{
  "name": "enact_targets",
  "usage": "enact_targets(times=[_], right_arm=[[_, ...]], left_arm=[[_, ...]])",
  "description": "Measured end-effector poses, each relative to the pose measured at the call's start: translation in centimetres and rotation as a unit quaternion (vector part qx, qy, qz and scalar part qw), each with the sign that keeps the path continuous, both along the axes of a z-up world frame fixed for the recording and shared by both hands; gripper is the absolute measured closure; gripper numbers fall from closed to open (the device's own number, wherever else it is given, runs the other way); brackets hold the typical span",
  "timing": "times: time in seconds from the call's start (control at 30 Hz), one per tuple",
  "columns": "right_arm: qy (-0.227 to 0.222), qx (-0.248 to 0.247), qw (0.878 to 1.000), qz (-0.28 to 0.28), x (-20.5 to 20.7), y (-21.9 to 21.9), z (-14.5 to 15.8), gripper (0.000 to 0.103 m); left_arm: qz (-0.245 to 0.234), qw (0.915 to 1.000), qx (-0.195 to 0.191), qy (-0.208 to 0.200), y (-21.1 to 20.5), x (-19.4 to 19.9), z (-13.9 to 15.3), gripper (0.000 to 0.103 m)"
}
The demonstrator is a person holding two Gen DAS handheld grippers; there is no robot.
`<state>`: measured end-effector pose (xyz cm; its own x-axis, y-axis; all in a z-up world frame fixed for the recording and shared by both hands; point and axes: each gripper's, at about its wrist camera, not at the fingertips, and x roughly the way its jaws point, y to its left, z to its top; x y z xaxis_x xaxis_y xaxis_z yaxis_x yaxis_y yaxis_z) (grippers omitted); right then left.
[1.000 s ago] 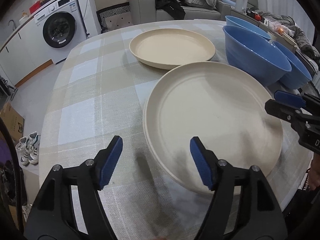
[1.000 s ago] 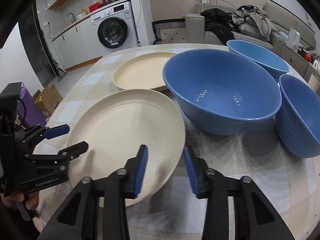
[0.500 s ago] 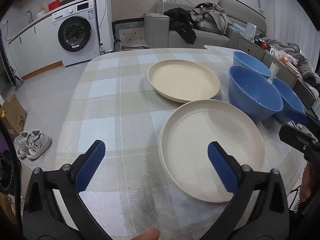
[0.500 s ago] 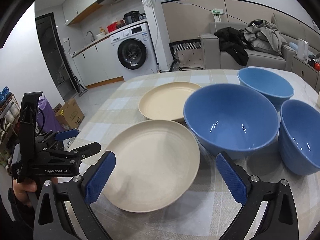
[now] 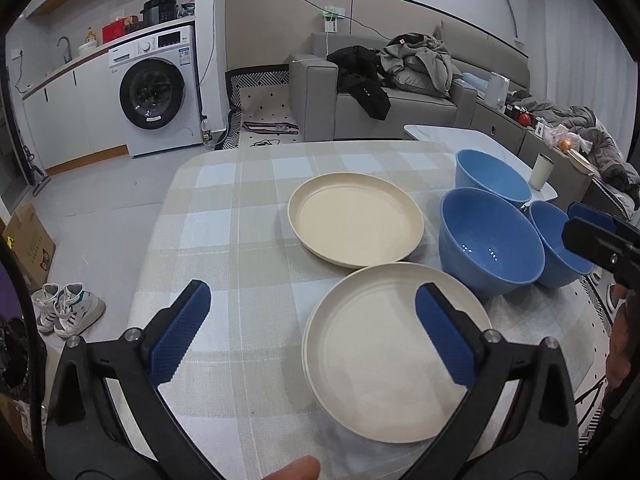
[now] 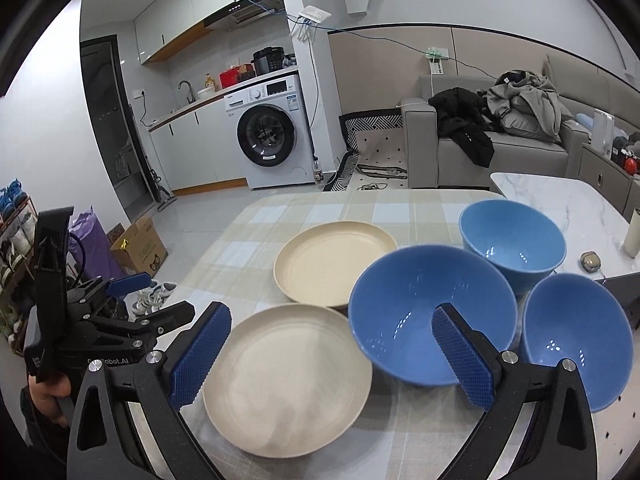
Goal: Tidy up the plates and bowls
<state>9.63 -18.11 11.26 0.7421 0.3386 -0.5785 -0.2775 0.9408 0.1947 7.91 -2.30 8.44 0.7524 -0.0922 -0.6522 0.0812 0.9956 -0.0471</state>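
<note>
Right now we hold both tools above the near edge of the bench [image 5: 224, 216], w/ its checked cloth. Our left hand-held gripper [image 5: 312, 332] has its blue pads spread wide w/ nothing between them; seen from its own cam, its right finger [image 5: 446, 340] overlaps the near plate [image 5: 376, 376] in view, but we can't tell if it touches. Our right hand-held gripper [image 6: 332, 356] is spread wide too, nothing pinched, w/ its pads framing the near plate [image 6: 280, 380] and the big blue bowl [image 6: 420, 312]

Task items all sit on the bench. Near plate, cream, lies flat at the front. Far plate [image 5: 356, 224], same cream colour, lies just behind it, rims very close or overlapping in view. Big blue bowl [image 5: 490, 240] stands upright just right of both plates. Back blue bowl [image 5: 490, 174] is behind it, and a third blue bowl [image 6: 576, 332] sits at the right edge, near the big one. All three bowls are upright, side by side, none nested

Bkgd: washing machine [image 5: 156, 92] by the wall, grey sofa [image 5: 384, 92] w/ clothes piled on it, sneakers [image 5: 68, 308] on the floor left of the bench
</note>
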Motion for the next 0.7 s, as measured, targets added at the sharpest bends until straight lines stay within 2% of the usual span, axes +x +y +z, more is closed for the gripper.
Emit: enact_targets(times=[0.1,0.47,0.7], right_arm=[[-0.002,0.001,1.000,-0.004,0.8,-0.5,1.1,0.001],[-0.024,-0.053,0.998,0.014,3.7,0.5,5.4,0.001],[-0.021,-0.060,0.998,0.015,6.7,0.5,6.4,0.001]], left_arm=[[0.003,1.0000,-0.001,0.000,0.0,0.7,0.6,0.001],[0.015,0.9997,-0.018,0.003,0.5,3.5,2.1,0.001],[0.021,0.9996,-0.019,0.009,0.6,5.3,2.1,0.001]])
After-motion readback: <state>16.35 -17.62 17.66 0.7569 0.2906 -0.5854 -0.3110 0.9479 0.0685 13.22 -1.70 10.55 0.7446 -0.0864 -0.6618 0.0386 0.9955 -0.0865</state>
